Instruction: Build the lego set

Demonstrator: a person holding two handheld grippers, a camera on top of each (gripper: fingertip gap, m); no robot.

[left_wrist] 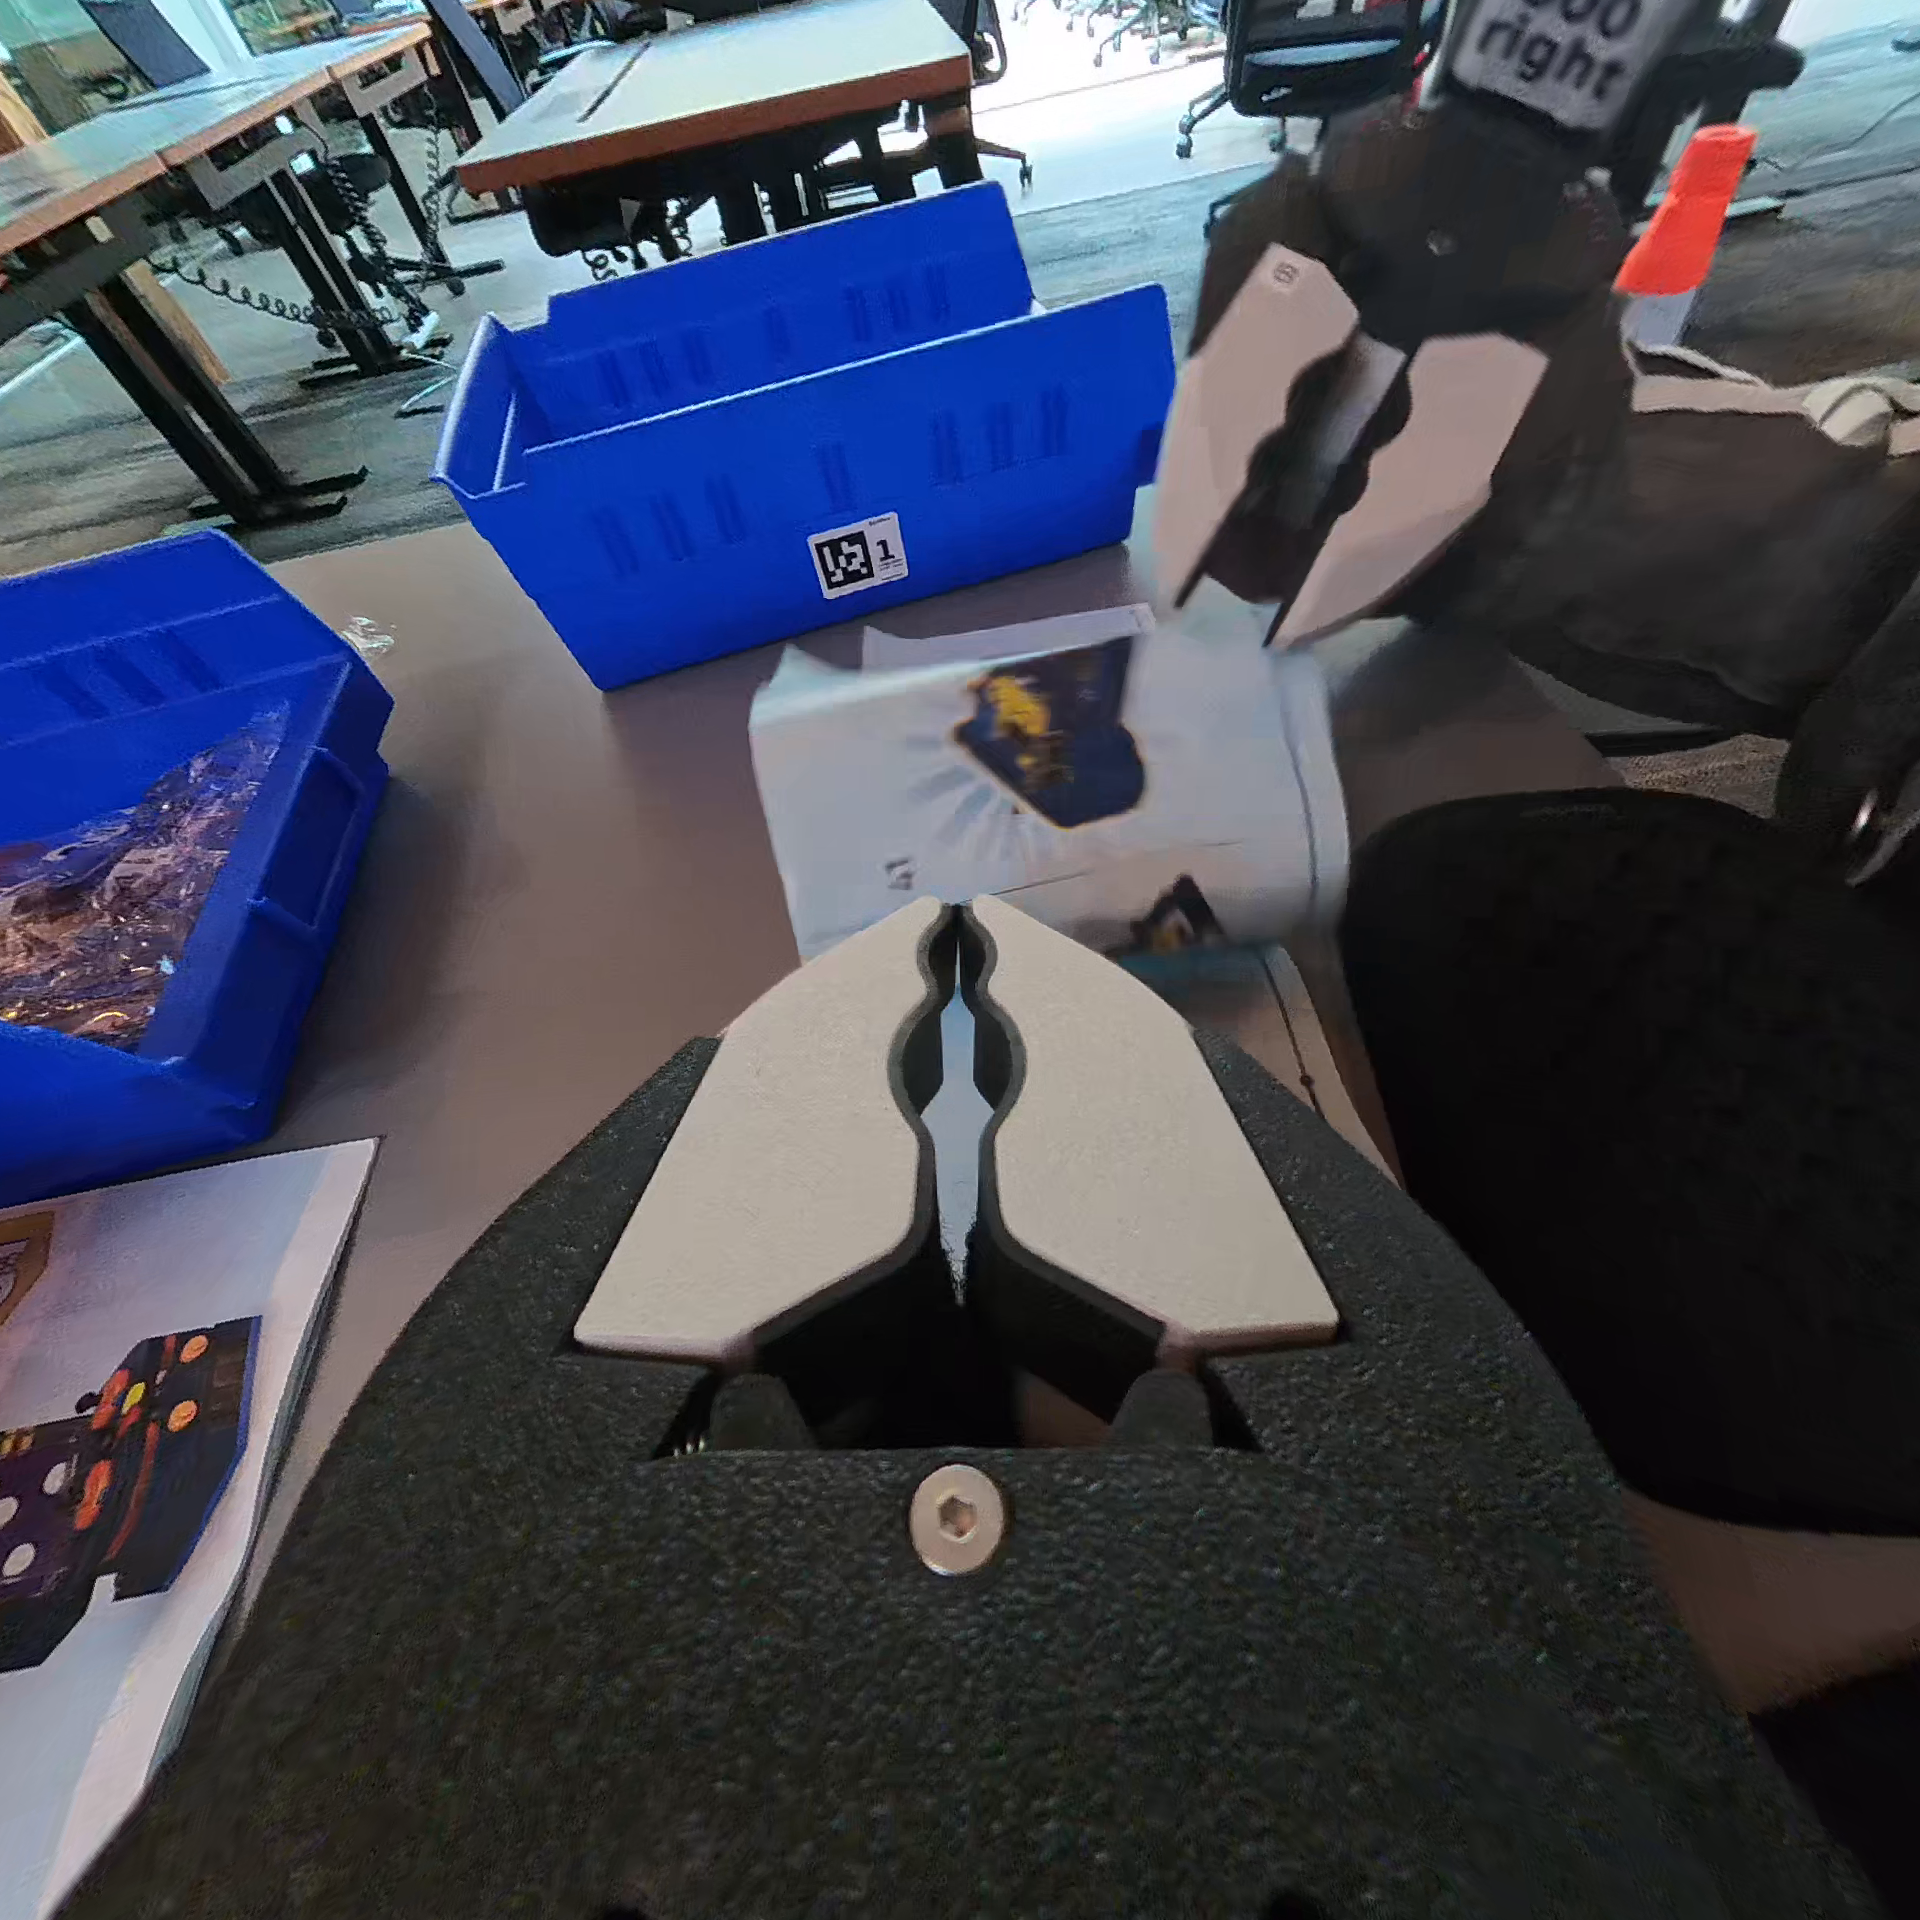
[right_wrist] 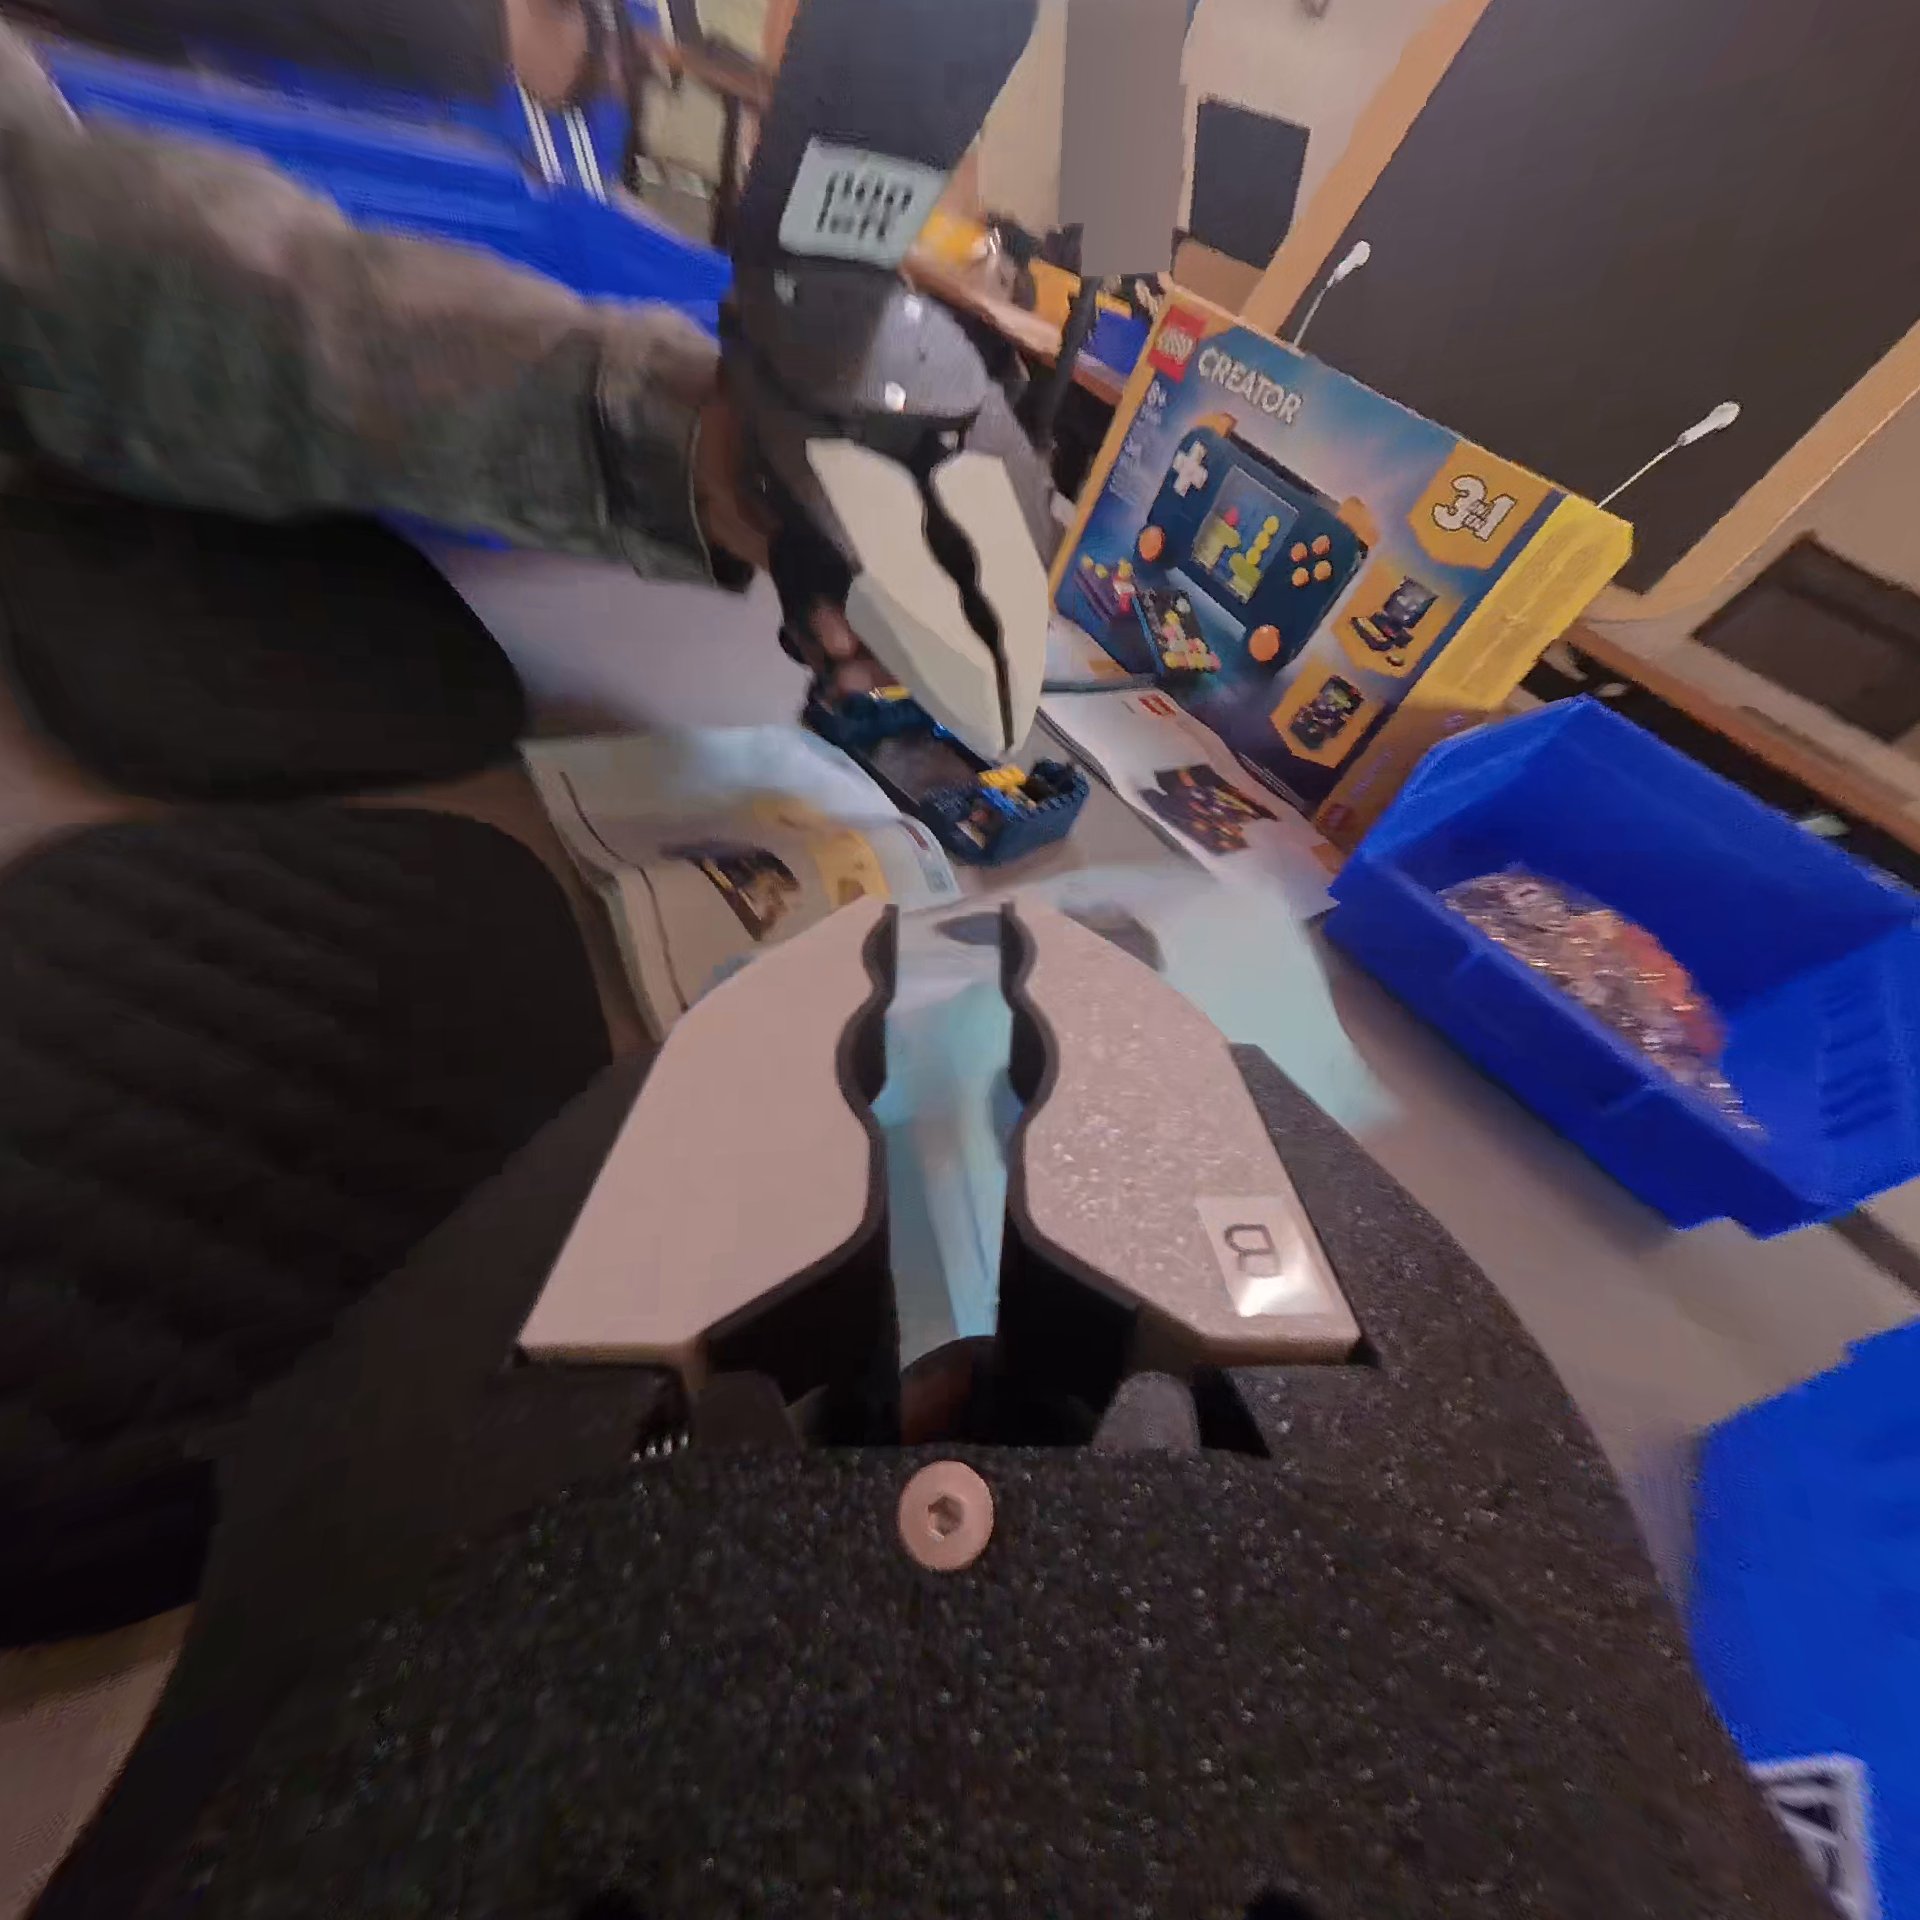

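A white instruction booklet [left_wrist: 1039, 769] lies open on the grey table [left_wrist: 582, 831], one page lifted, curled and blurred. My left gripper [left_wrist: 958, 912] is shut, with its tips at the near edge of that page. It also shows in the right wrist view [right_wrist: 1003, 727], shut, just above a dark blue brick model [right_wrist: 987, 800]. My right gripper [right_wrist: 943, 914] is open with a narrow gap, and a pale blurred page [right_wrist: 1247, 987] shows between and beyond its fingers without being pressed. In the left wrist view the right gripper [left_wrist: 1231, 621] hovers at the booklet's far right corner.
A blue bin with a tag [left_wrist: 810, 447] stands behind the booklet. A blue bin of bagged bricks [left_wrist: 260, 883] is at the left, with another booklet [left_wrist: 156, 1403] nearer. The toy box [right_wrist: 1340, 551] stands upright beside the bin [right_wrist: 1538, 997]. A person's black quilted clothing [left_wrist: 1662, 1143] crowds the right. My right fingertips sit around 8 centimeters from my left ones.
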